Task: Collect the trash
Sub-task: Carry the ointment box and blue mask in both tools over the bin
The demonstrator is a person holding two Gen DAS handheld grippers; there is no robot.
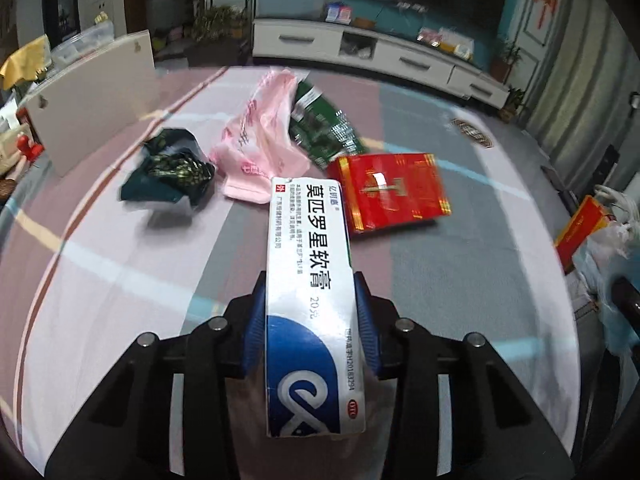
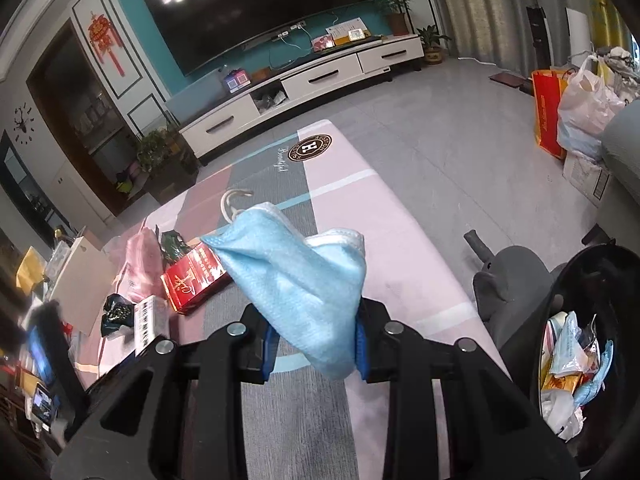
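My left gripper [image 1: 310, 300] is shut on a long white and blue medicine box [image 1: 308, 232], its blue pads pressing both long sides, above the pink and grey table cloth [image 1: 120, 280]. Beyond it on the table lie a red box [image 1: 392, 196], a pink plastic bag [image 1: 260, 148], a green wrapper [image 1: 320, 128] and a dark crumpled wrapper [image 1: 172, 172]. My right gripper [image 2: 314, 336] is shut on a crumpled blue face mask [image 2: 296, 268] held over the table. A black bin [image 2: 592, 268] holding several pieces of trash stands to its lower right.
A white board [image 1: 96, 108] leans at the table's left edge. A grey elephant-shaped object [image 2: 508, 280] sits between the table and the bin. Filled bags [image 2: 576, 112] stand on the floor at the right, and a TV cabinet [image 2: 320, 76] runs along the far wall.
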